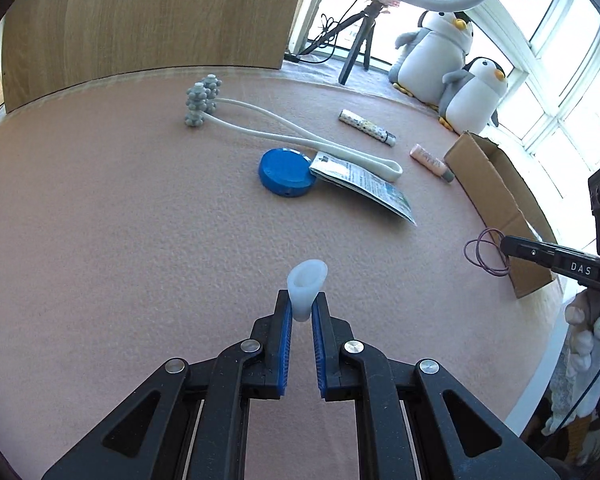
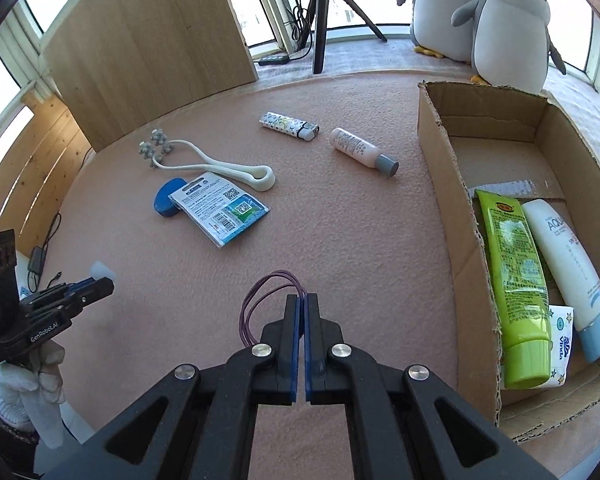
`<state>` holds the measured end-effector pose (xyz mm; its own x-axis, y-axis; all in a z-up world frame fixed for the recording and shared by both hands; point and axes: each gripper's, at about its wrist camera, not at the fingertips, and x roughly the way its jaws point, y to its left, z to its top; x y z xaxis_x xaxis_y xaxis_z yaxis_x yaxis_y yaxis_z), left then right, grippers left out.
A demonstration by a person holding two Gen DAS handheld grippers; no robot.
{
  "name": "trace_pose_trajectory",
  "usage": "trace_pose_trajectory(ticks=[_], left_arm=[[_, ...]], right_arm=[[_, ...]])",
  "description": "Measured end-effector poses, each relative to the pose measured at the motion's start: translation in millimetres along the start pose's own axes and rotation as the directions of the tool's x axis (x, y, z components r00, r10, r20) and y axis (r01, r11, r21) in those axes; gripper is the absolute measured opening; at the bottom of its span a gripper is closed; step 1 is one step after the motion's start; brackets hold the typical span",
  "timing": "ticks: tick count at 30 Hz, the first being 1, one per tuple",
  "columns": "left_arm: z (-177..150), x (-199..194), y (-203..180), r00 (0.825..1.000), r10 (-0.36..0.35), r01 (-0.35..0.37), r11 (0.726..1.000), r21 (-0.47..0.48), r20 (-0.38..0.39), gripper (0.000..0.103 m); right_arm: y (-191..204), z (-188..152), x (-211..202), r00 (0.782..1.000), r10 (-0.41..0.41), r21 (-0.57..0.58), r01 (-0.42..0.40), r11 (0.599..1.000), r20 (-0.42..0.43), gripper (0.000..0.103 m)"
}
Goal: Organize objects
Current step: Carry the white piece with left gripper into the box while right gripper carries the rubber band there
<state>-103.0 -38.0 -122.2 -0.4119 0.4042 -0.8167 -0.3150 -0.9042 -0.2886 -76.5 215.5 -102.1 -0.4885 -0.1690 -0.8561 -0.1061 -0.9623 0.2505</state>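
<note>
Small white translucent silicone cup (image 1: 306,290) pinched by left gripper (image 1: 302,312). Thin purple elastic loop (image 2: 266,300) clamped by right gripper (image 2: 302,304), near open cardboard box (image 2: 440,184) at pink felt tabletop's (image 2: 340,240) right edge.

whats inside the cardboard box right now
The open brown cardboard box holds a lime green tube, a white tube with a pale blue cap and a small white Vinda tissue pack, mostly covered by the tubes. Anything beneath them is hidden.

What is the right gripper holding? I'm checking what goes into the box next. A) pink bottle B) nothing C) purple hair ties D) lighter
C: the right gripper has its jaws shut on the purple hair ties; the pink bottle and the lighter lie on the mat.
</note>
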Motion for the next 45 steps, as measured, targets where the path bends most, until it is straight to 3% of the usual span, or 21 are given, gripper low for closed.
trace_pose_trajectory(ticks=[10, 24, 35, 37, 39, 40, 41, 45], left_arm=[[47, 3, -85, 0.996, -0.082, 0.076, 0.989, 0.123, 0.046, 0.01], [120, 50, -216, 0.978, -0.201, 0.183, 0.956, 0.229, 0.057, 0.01], [122, 97, -286, 0.971, -0.239, 0.229, 0.936, 0.268, 0.003, 0.011], [122, 100, -292, 0.967, -0.253, 0.249, 0.931, 0.265, -0.018, 0.019], [121, 100, -294, 0.968, -0.25, 0.248, 0.935, 0.255, -0.022, 0.037], [121, 100, -294, 0.969, -0.248, 0.244, 0.935, 0.256, -0.018, 0.04], [120, 98, -293, 0.97, -0.242, 0.238, 0.937, 0.257, -0.016, 0.044], [117, 94, -283, 0.972, -0.233, 0.229, 0.945, 0.232, -0.008, 0.044]], right_arm=[[-36, 31, -73, 0.988, -0.011, 0.027, 0.007, 1.0, 0.153, 0.002], [-124, 65, -113, 0.968, -0.104, 0.065, 0.092, 0.994, 0.227, 0.002], [-162, 67, -111, 0.971, -0.105, 0.074, 0.091, 0.993, 0.213, 0.002], [-167, 67, -112, 0.971, -0.098, 0.09, 0.08, 0.993, 0.22, 0.004], [-173, 67, -112, 0.973, -0.088, 0.106, 0.067, 0.992, 0.214, 0.019], [-175, 67, -112, 0.973, -0.084, 0.111, 0.061, 0.992, 0.215, 0.035], [-175, 66, -113, 0.971, -0.087, 0.115, 0.063, 0.991, 0.221, 0.043], [-175, 64, -113, 0.972, -0.083, 0.112, 0.06, 0.992, 0.218, 0.044]])
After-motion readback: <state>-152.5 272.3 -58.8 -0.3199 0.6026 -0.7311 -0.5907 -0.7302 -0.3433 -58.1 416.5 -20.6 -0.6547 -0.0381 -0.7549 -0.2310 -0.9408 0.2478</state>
